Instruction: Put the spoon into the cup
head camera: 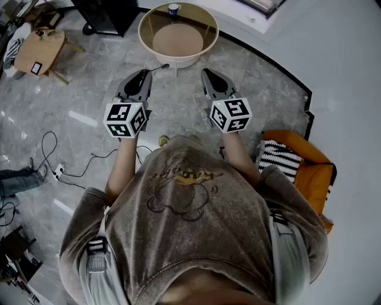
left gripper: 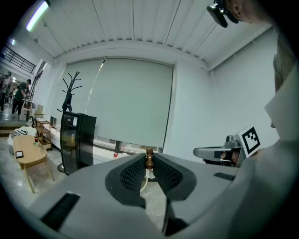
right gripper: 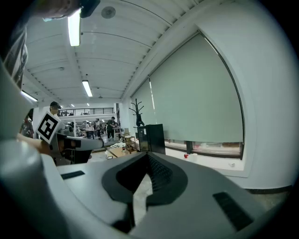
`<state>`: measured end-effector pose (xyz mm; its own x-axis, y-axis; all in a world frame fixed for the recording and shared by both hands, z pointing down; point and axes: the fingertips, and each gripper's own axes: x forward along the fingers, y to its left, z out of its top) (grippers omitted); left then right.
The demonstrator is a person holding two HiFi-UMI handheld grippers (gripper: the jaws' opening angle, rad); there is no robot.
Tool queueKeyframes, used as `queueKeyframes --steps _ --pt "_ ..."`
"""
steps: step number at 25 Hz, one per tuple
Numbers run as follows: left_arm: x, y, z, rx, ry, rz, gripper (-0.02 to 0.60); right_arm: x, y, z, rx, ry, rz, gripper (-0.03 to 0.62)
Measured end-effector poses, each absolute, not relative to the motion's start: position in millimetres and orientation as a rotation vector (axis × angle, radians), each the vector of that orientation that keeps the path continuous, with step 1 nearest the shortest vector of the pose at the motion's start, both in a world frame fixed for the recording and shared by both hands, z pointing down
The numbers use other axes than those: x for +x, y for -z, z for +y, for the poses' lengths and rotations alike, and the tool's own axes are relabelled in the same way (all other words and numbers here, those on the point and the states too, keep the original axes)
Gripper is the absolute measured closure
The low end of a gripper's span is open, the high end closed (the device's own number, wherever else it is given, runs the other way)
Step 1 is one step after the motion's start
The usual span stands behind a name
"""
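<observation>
So right now the left gripper [head camera: 144,72] has its jaws pinched on the spoon [head camera: 159,68]. In the left gripper view you can see the brown knobbed end of the handle poking up right between the ribbed pads, and from the head view the rest of it sticks out ahead and to the right, toward the round table [head camera: 146,30]. The cup [head camera: 173,9], a small blue one, sits at the far edge of that table, well apart from the spoon, so I'd say this is the carry-over part and the drop-in isn't started yet. If I were doing it, I'd get in closer first and come in over the tabletop high enough to clear the rim. Then I'd tilt the gripper down so the free end of the spoon goes in first, and only let go once it's well inside the cup. It's a narrow target and a light cup, so bumping it sideways could tip it. The right gripper [head camera: 206,72] has its jaws closed with nothing in them, and could steady the cup if needed. Pose-wise, both forearms are stretched out in front of the person's chest, side by side. The grippers are close to level with just a slight nose-down tilt, and both point at the table.
</observation>
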<state>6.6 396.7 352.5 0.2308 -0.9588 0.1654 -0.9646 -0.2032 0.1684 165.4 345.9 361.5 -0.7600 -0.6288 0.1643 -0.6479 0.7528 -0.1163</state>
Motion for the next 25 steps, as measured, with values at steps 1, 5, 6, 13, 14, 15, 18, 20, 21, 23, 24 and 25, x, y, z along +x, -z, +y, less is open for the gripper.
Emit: queueKeyframes --steps 1,5,6,13,14,15,18,20,21,23,24,25 --pt "7.3 -352.6 397.6 2.27 -0.036 -1.81 0.523 164.7 -361.6 347.3 1.031 -0.249 -2.832 0.576" --pt "9.8 -355.1 400.2 2.268 -0.036 -1.797 0.524 162.9 -363.7 352.3 1.014 -0.257 -2.835 0.576" --pt "10.1 -355.5 400.2 2.267 -0.036 -1.796 0.523 162.6 -364.4 353.2 1.007 -0.268 -2.84 0.576" --pt "0.2 -357.4 403.4 2.277 -0.052 -1.784 0.523 153.3 -365.9 364.5 0.986 -0.297 -2.847 0.576" --pt "-1.2 -359.4 404.6 2.28 -0.057 -1.778 0.523 152.6 -367.9 366.7 0.992 -0.299 -2.845 0.576" --pt "-2.6 -361.0 405.7 2.285 -0.062 -1.774 0.523 152.0 -370.2 368.8 1.0 -0.3 -2.842 0.576" --pt "-4.9 -366.3 410.5 2.299 -0.068 -1.75 0.523 150.1 -376.5 377.9 1.028 -0.308 -2.836 0.576" --pt "-4.5 -370.3 413.8 2.311 -0.071 -1.727 0.523 148.8 -379.1 386.4 1.039 -0.313 -2.84 0.576" --pt "-5.0 -371.7 413.8 2.318 -0.075 -1.721 0.523 147.5 -380.4 389.4 1.041 -0.313 -2.843 0.576" --pt "-7.6 -373.0 412.7 2.329 -0.074 -1.713 0.523 144.0 -383.6 393.3 1.047 -0.312 -2.84 0.576" --pt "-9.4 -373.4 412.9 2.333 -0.07 -1.708 0.523 142.4 -385.7 395.2 1.052 -0.311 -2.835 0.576" --pt "-11.3 -373.9 413.2 2.337 -0.066 -1.704 0.523 140.9 -387.8 397.0 1.056 -0.309 -2.829 0.576"
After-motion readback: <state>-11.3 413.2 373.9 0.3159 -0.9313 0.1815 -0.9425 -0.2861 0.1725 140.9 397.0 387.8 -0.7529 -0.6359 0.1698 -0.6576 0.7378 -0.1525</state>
